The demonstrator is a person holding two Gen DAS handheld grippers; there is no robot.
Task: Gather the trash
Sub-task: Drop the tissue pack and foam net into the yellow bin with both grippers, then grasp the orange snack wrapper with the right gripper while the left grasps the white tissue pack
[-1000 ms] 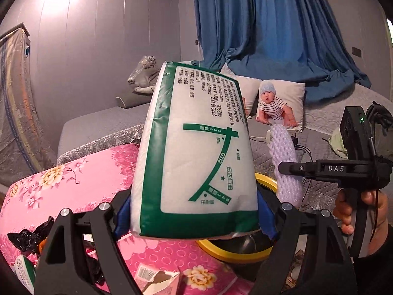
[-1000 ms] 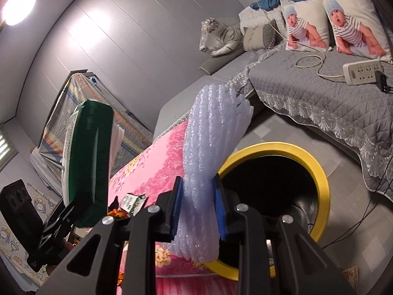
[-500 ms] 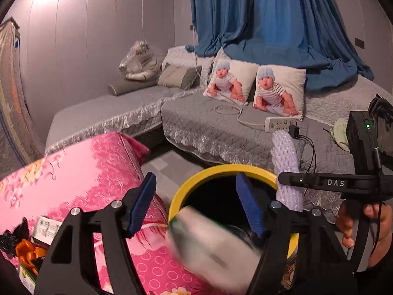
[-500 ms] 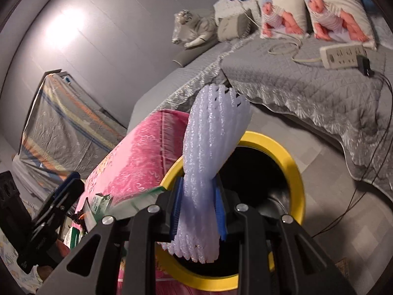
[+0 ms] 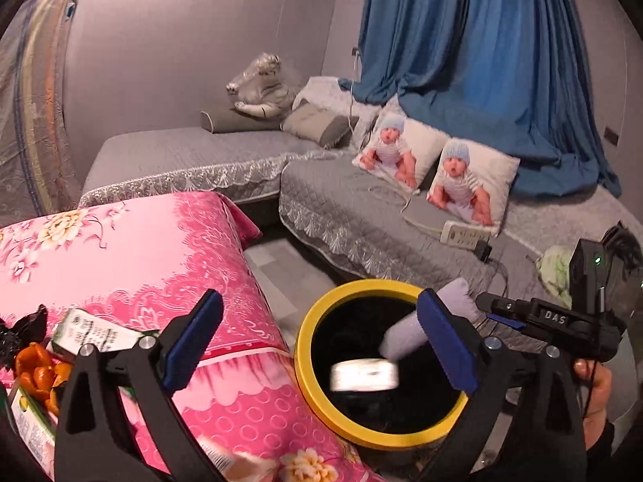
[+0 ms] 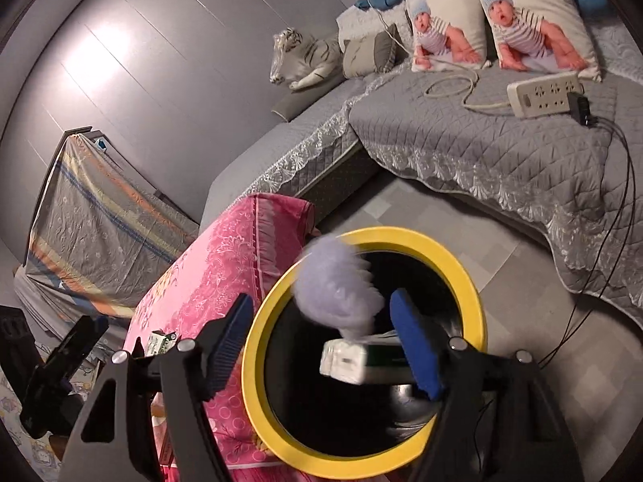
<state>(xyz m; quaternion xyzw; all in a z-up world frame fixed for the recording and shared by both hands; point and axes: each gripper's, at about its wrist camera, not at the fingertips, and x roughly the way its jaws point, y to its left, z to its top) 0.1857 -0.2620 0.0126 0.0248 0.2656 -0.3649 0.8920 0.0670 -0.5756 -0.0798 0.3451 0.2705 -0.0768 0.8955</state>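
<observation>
A yellow-rimmed black bin (image 5: 309, 329) (image 6: 257, 345) stands on the floor beside the pink flowered table (image 5: 120, 249) (image 6: 209, 281). The green-and-white tissue pack (image 5: 363, 375) (image 6: 345, 361) lies blurred inside the bin's mouth. A pale purple foam net (image 5: 406, 333) (image 6: 333, 285) is blurred in mid-air over the bin. My left gripper (image 5: 321, 341) is open and empty over the bin's near rim. My right gripper (image 6: 321, 341) is open and empty above the bin. Orange peel (image 5: 36, 365), a black bag scrap (image 5: 20, 329) and a small carton (image 5: 92, 333) lie on the table.
A grey quilted sofa (image 5: 361, 209) (image 6: 482, 140) wraps behind the bin, with two baby-print pillows (image 5: 466, 184), a power strip (image 6: 542, 94) with cables, and a toy tiger (image 5: 261, 92). A blue curtain (image 5: 482, 60) hangs behind. A covered rack (image 6: 92, 209) stands at the left.
My left gripper opened and dropped the tissue pack into the bin. My right gripper opened and let go of the foam net, which now falls toward the bin.
</observation>
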